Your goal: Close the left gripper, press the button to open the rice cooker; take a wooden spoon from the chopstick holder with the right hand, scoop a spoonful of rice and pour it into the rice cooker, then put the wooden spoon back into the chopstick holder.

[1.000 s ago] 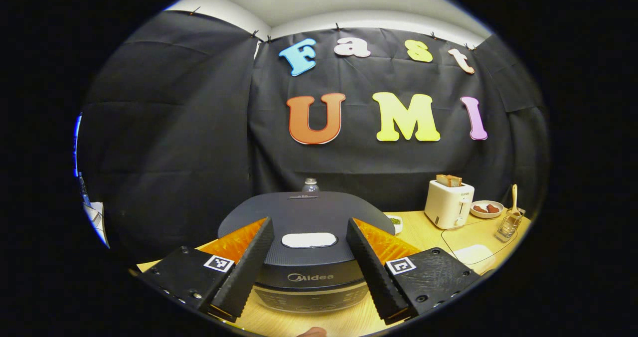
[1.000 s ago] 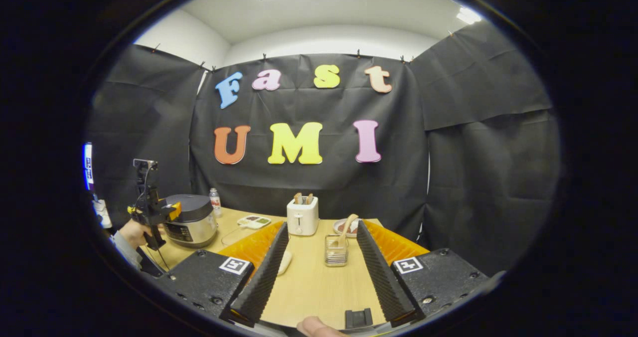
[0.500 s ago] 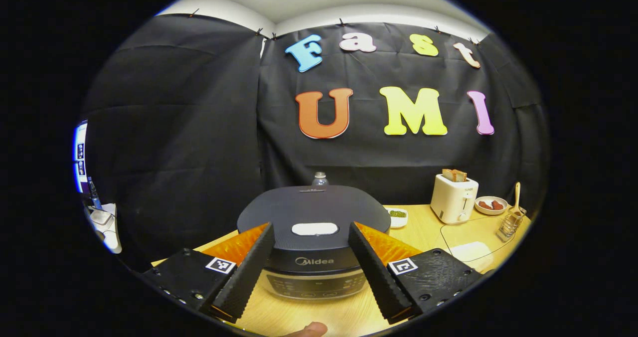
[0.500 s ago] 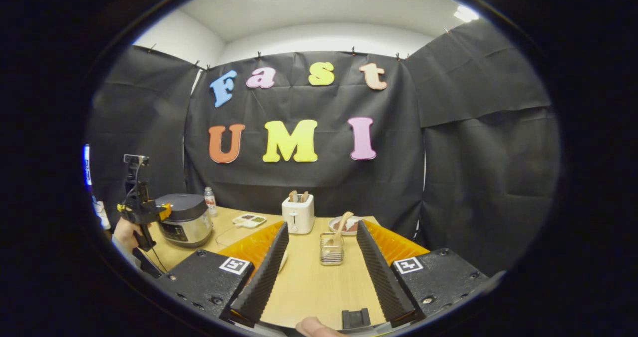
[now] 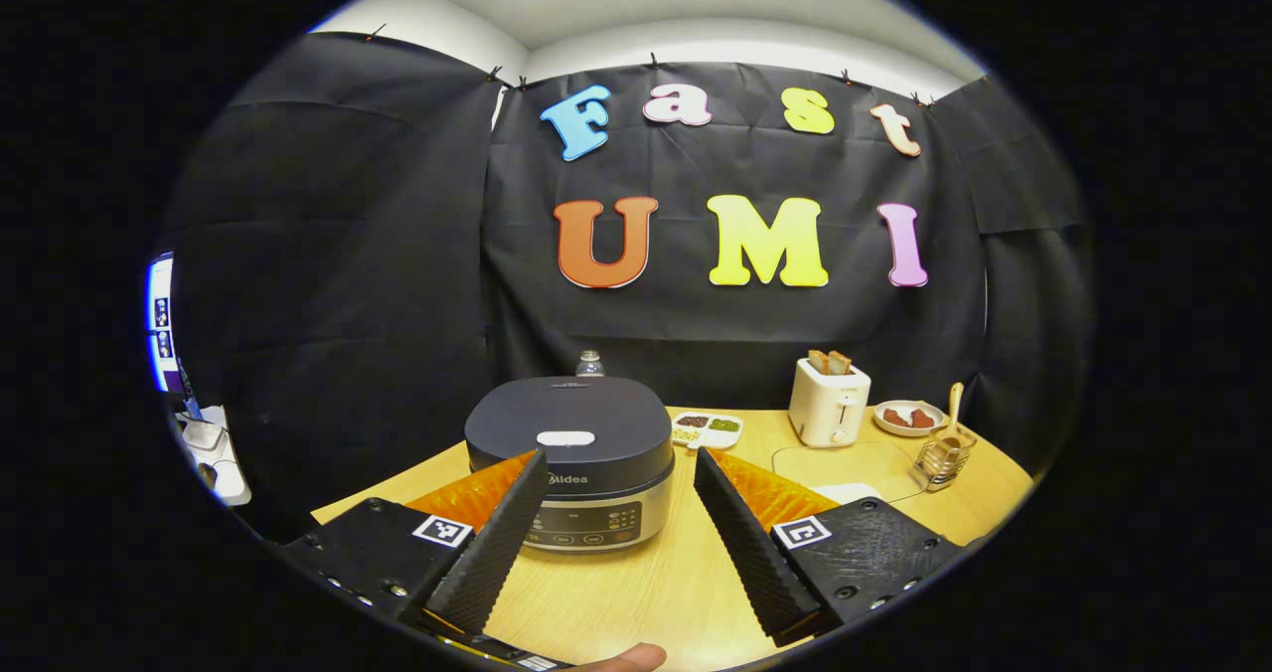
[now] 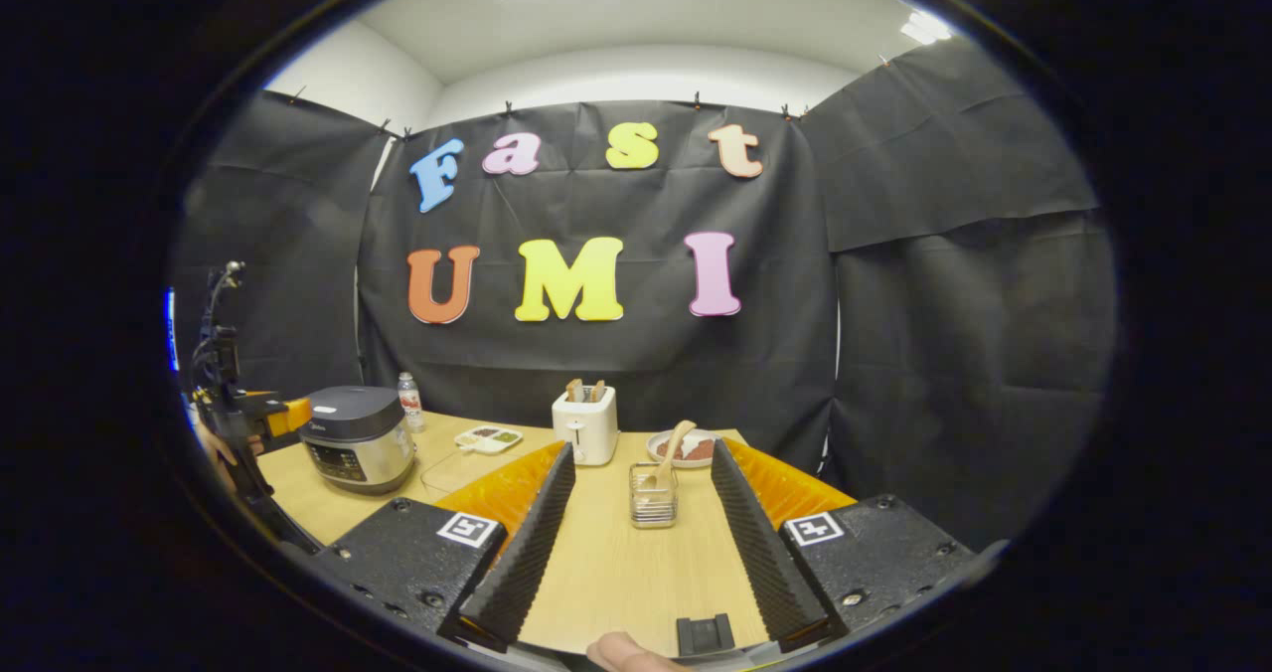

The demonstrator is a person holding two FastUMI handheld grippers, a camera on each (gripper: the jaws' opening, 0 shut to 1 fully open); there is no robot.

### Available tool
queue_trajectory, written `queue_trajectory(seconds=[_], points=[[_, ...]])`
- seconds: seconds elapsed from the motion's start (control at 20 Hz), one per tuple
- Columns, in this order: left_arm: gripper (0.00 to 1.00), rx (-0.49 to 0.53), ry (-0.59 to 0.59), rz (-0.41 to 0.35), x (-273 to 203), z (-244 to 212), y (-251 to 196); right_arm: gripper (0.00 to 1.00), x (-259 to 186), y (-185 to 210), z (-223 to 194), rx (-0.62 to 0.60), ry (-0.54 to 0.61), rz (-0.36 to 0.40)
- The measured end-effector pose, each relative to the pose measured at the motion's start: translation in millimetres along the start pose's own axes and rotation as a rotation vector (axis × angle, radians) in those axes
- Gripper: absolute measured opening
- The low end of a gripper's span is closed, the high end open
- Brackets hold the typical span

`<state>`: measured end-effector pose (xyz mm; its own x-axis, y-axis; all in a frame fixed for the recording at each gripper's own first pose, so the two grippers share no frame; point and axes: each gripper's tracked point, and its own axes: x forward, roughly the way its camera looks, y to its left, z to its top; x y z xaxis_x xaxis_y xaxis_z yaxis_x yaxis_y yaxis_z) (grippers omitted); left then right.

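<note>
Light wooden tabletop (image 6: 616,563) sitting inside a black-cloth booth, white ceiling above.

Going left to right: dark-lidded silver rice cooker (image 5: 571,458) with lid down, small divided white dish (image 5: 707,427), white toaster (image 5: 828,404), wire chopstick holder (image 6: 653,494) holding the pale wooden spoon (image 6: 672,447). Left gripper (image 5: 608,533) and right gripper (image 6: 636,551) are both hanging spread wide, gripping nothing.

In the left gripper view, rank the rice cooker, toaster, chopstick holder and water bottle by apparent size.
1. rice cooker, nearest the camera, so partly inflated
2. toaster
3. chopstick holder
4. water bottle, mostly hidden behind the cooker, so unsure
</note>
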<state>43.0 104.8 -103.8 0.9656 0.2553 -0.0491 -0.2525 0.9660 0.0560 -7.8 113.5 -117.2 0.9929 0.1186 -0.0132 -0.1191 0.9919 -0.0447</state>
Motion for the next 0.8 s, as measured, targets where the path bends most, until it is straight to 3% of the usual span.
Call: queue_trajectory(seconds=[0.35, 0.8], points=[[0.95, 0.033, -0.104, -0.085, -64, 46, -38, 0.87, -3, -7, 3, -0.010, -0.011, -0.021], [0.94, 0.044, -0.137, -0.190, -105, 49, -70, 0.90, -10, -22, 6, -0.006, -0.021, -0.050]])
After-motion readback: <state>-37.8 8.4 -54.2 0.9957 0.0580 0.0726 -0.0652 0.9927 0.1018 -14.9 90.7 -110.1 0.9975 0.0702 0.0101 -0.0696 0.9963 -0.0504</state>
